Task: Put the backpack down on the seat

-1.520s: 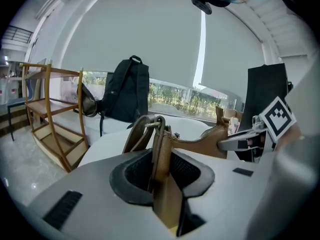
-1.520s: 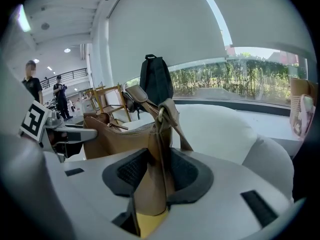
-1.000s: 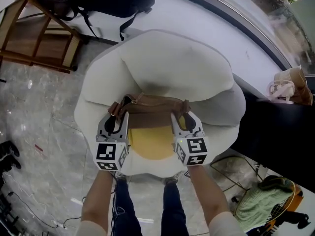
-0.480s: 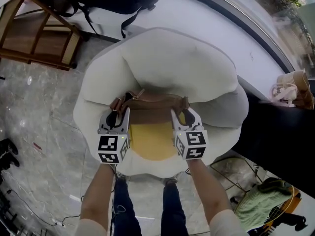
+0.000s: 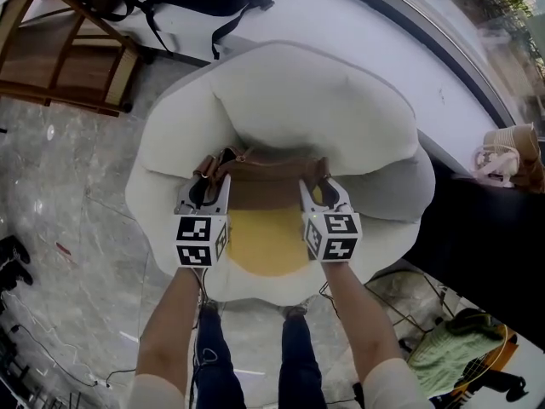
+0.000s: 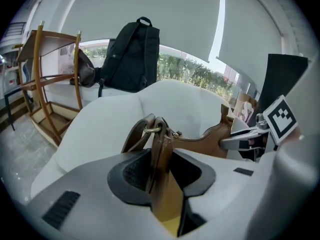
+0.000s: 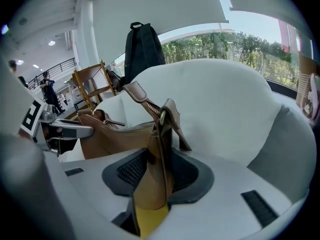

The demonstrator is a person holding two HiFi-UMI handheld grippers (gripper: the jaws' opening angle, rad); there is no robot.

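Head view: brown bag is held stretched between left gripper and right gripper, over yellow seat cushion below the fingertips.
Left gripper view: bag end is clamped between pads, jaws just eased wider; a slip is risked.
Right gripper view: other end is pinched; uneven release could tip it off.

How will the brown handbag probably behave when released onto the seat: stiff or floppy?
Probably floppy: the handbag dips between left claw and right claw. Likely light: end pinches alone carry it. Flat, so unlikely to roll.
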